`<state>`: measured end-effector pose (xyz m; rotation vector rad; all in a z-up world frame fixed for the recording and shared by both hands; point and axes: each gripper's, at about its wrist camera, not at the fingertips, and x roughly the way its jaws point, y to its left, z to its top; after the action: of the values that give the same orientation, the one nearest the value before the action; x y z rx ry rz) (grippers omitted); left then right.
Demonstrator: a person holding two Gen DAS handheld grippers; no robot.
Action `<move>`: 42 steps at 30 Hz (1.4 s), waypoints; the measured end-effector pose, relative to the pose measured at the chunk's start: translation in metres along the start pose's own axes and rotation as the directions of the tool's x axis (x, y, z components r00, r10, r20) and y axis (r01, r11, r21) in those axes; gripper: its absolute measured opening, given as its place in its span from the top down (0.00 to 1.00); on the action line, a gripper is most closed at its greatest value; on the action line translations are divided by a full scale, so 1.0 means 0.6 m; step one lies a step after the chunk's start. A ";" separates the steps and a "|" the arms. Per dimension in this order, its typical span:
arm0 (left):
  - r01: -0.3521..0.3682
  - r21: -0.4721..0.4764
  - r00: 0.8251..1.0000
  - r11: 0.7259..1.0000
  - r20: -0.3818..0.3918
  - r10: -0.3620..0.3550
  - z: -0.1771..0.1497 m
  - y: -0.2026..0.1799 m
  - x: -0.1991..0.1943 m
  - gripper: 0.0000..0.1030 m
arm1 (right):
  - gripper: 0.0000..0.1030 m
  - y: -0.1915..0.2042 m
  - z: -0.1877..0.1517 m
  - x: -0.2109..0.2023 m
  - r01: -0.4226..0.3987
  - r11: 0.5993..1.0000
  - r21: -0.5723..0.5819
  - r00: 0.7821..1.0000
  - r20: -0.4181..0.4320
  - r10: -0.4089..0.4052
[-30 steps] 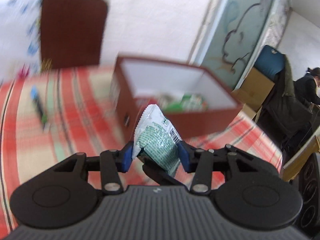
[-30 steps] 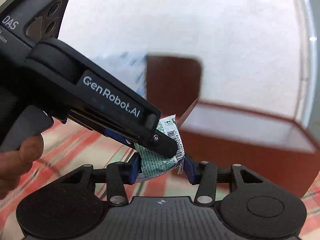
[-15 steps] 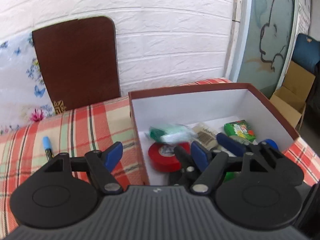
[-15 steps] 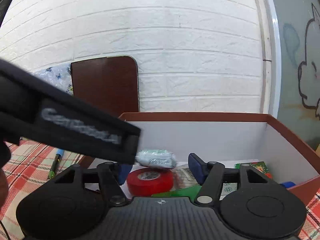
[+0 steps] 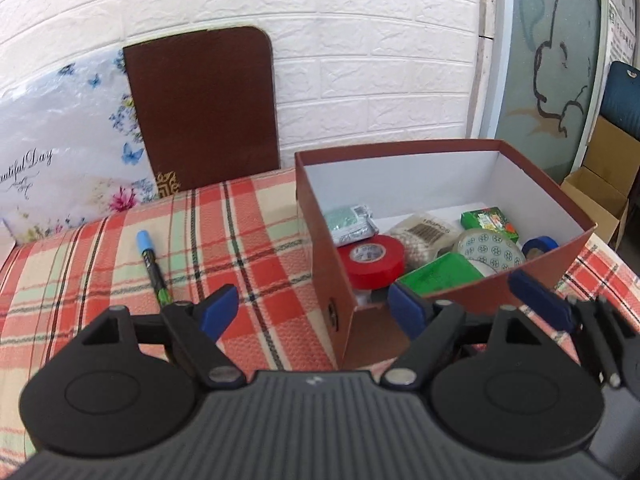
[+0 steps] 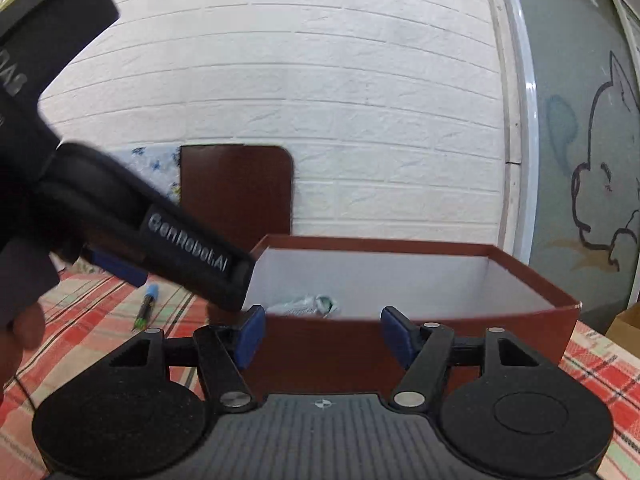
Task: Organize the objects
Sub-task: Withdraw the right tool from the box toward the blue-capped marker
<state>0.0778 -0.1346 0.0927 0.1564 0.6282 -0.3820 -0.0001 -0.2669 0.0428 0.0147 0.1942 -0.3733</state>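
A brown box [image 5: 320, 240] with a white inside stands on the plaid tablecloth [image 5: 100, 280]. In it lie the green-white packet [image 5: 350, 220], a red tape roll [image 5: 372, 258], a green block [image 5: 440, 276], a patterned tape roll [image 5: 490, 250], a blue tape roll [image 5: 540, 245] and a small green box [image 5: 490, 220]. My left gripper [image 5: 314, 306] is open and empty, in front of the box's near left corner. My right gripper [image 6: 322, 332] is open and empty, facing the box's front wall [image 6: 400, 340]; the packet [image 6: 308, 305] shows over the rim.
A blue-capped pen [image 5: 152, 264] lies on the cloth left of the box; it also shows in the right wrist view [image 6: 146, 306]. A brown board [image 5: 204, 108] and a floral sheet [image 5: 60, 152] lean on the white brick wall. The left gripper's body [image 6: 132, 216] crosses the right wrist view.
The packet that both grippers held a second ago now lies in the box. Both grippers have opened and pulled back from the box.
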 end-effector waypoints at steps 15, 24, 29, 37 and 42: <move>-0.128 -0.046 0.983 0.991 -0.138 0.120 -0.083 0.067 0.012 0.19 | 0.37 0.061 -0.033 0.002 -0.157 0.987 -0.028 0.968 -0.201 0.149; -0.205 -0.058 0.961 0.977 -0.202 0.190 -0.129 0.110 0.038 0.19 | 0.37 0.078 -0.051 0.020 -0.225 0.974 -0.019 0.925 -0.319 0.207; -0.239 -0.078 0.951 0.968 -0.218 0.218 -0.148 0.141 0.048 0.18 | 0.37 0.092 -0.059 0.029 -0.249 0.968 -0.041 0.907 -0.362 0.217; -0.285 -0.120 0.948 0.951 -0.181 0.261 -0.166 0.201 0.052 0.10 | 0.36 0.128 -0.065 0.034 -0.301 0.949 -0.097 0.886 -0.397 0.241; -0.318 -0.121 0.944 0.940 -0.133 0.302 -0.176 0.248 0.063 0.02 | 0.36 0.155 -0.062 0.046 -0.331 0.937 -0.116 0.877 -0.405 0.260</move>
<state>0.1070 0.0181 -0.0103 0.1399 0.7270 -0.0219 0.0523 -0.1884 -0.0010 -0.0630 0.6092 -0.0381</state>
